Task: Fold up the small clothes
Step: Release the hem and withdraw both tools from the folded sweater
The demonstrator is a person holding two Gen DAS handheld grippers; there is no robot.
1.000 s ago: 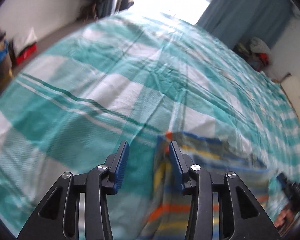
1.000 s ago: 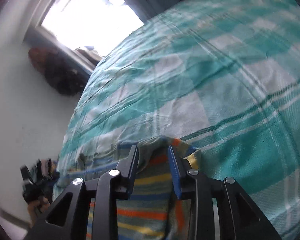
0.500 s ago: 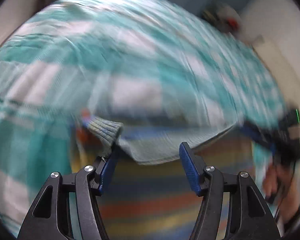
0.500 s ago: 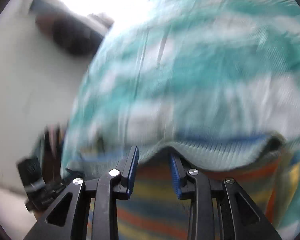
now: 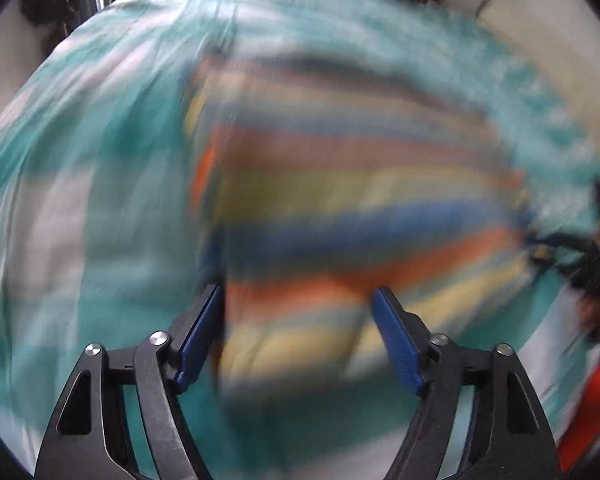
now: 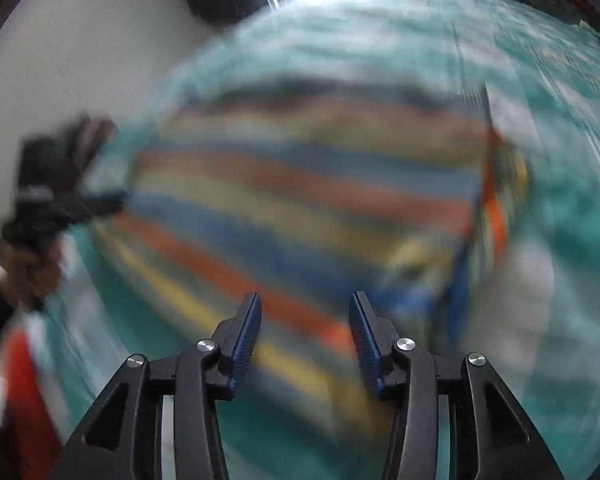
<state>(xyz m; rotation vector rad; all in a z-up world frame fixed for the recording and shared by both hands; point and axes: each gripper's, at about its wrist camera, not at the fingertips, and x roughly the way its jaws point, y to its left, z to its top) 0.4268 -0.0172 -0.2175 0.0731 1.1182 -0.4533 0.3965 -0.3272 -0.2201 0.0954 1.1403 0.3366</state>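
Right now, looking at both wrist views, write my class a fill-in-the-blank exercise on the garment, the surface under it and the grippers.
1. The striped garment lies on a checked bedspread that is white and ____.
2. Neither the left gripper nor the right gripper presses on the cloth; both sets of jaws are ____.
3. In the right wrist view, the other gripper shows at the ____ edge of the picture.
4. The garment's pattern is made of ____.

Missing words: teal; opening; left; stripes

One striped garment lies on one checked bedcover. Two grippers are in view (each with two blue pads): the left gripper and the right gripper.
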